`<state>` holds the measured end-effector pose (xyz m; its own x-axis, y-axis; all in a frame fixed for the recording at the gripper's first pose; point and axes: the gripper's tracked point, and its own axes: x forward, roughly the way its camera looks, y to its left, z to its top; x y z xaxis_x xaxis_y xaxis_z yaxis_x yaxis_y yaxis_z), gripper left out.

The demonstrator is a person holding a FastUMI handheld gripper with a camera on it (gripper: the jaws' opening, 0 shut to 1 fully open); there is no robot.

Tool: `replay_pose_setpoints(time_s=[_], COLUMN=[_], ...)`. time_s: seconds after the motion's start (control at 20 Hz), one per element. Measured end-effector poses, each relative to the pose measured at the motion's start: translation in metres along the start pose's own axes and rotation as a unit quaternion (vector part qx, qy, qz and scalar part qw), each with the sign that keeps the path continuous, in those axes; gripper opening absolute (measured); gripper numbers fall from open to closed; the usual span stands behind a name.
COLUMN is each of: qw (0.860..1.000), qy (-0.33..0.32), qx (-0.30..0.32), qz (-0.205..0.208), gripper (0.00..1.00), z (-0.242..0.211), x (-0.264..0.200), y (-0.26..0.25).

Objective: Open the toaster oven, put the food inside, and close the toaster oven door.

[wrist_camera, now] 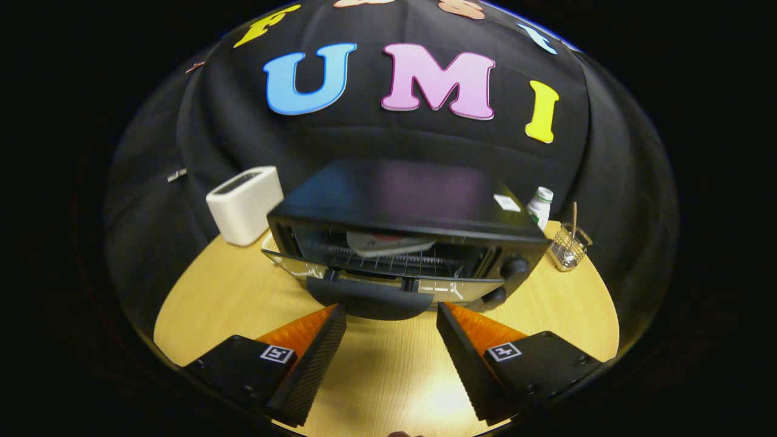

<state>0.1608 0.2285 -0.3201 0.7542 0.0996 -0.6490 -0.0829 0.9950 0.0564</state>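
Sitting at the far left of the round pale wooden counter [200,303] is a white slotted toaster [244,205]; next comes the black toaster oven [407,237], food [388,243] on its rack, its glass door [388,282] hanging open. The door's dark handle [370,300] runs crosswise just ahead of the gripper [391,331], whose fingers are spread and empty. Further right stand a white bottle [539,207] and a wire basket [568,247]. Closing means lifting that door edge, I judge.

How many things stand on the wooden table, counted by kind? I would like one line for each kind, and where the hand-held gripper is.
Toaster oven, door open, food on its rack: 1
White toaster: 1
White bottle: 1
Wire basket: 1
Total: 4
Hand-held gripper: open, fingers either side of the door handle, holding nothing.
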Motion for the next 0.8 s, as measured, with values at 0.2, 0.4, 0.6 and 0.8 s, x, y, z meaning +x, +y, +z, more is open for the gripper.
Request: replay_pose_setpoints(time_s=[0.2, 0.4, 0.6, 0.8], qw=[0.995, 0.988, 0.975, 0.955], qy=[-0.1, -0.154, -0.218, -0.29], qx=[-0.007, 0.005, 0.003, 0.012], qz=[0.007, -0.005, -0.034, -0.066], gripper=[0.98, 0.98, 0.98, 0.98], z=[0.067, 0.09, 0.122, 0.155], x=[-0.04, -0.089, -0.142, -0.207], y=[-0.02, -0.06, -0.113, -0.165])
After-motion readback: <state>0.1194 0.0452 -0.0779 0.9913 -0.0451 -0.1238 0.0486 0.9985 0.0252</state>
